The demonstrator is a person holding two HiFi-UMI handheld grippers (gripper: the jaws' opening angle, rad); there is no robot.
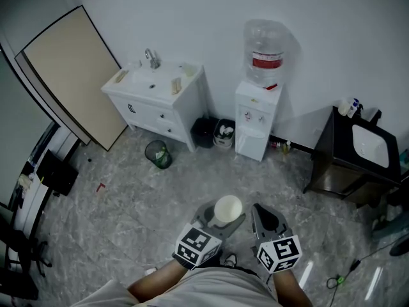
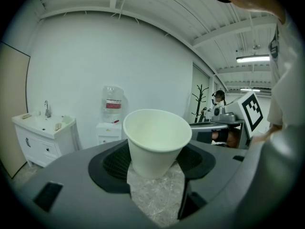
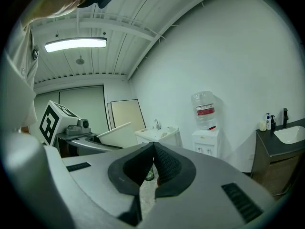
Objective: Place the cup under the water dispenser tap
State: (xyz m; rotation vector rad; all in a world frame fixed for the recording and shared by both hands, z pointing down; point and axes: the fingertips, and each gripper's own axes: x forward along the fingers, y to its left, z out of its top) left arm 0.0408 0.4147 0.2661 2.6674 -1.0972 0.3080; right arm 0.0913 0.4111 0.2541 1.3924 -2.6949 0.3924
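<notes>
A white paper cup (image 1: 228, 210) (image 2: 156, 140) stands upright between the pads of my left gripper (image 1: 222, 220) (image 2: 157, 162), which is shut on it. The cup looks empty inside. My right gripper (image 1: 267, 221) (image 3: 153, 163) sits just to the right of it, shut with its pads meeting and nothing between them. The white water dispenser (image 1: 258, 116) (image 2: 111, 125) (image 3: 206, 138), with a clear bottle on top, stands against the far wall some way ahead across the floor. Its taps (image 1: 254, 116) are small and far off.
A white sink cabinet (image 1: 157, 96) stands left of the dispenser, with a black bin (image 1: 204, 132), a small white bin (image 1: 223, 133) and a mesh wastebasket (image 1: 158, 153) on the floor near it. A dark sink unit (image 1: 358, 155) is at the right. A beige board (image 1: 71, 74) leans at the left.
</notes>
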